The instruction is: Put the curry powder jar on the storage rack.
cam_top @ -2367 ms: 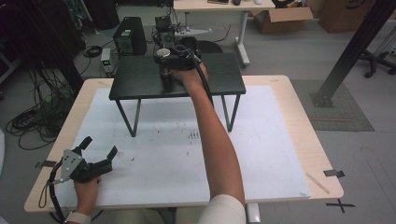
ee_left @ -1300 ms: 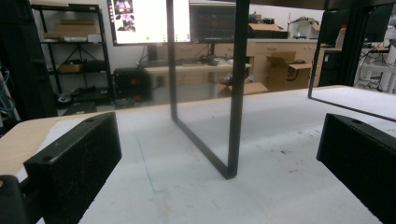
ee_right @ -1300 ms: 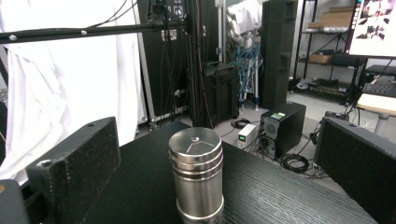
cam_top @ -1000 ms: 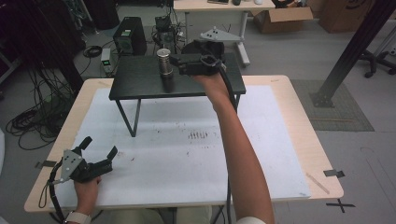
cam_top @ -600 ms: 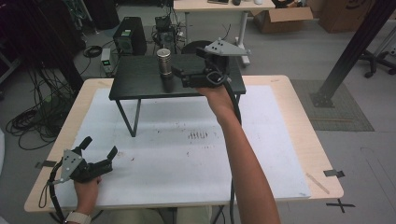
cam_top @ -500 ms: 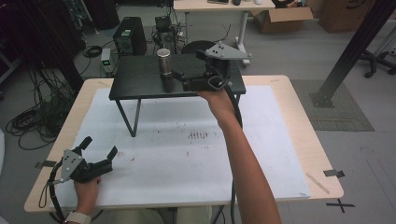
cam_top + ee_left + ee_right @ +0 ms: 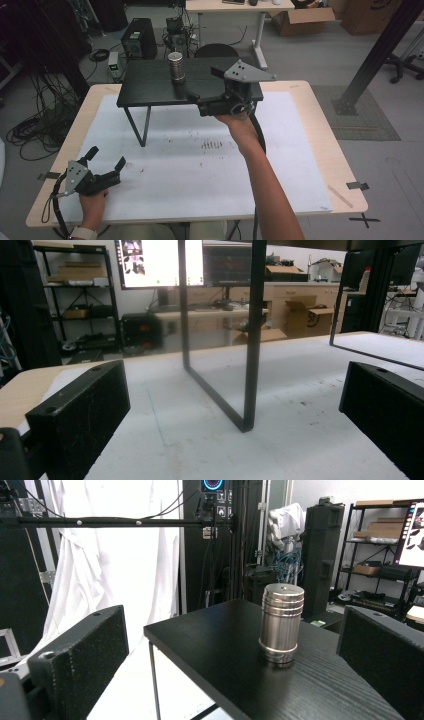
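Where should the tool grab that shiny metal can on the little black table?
Probably around its smooth middle, coming in level from the side. The metal can stands upright and round, with ridges near its top, and the right tool already faces it, open.

- Silver ribbed canister point(image 7: 281, 623), shiny steel all over.
- Small raised table point(image 7: 150, 86) under it, black with wood grain.
- White mat point(image 7: 200, 175), speckled with dark marks, on a pale wooden table point(image 7: 345, 165).
- Both grippers' jaws matte black.
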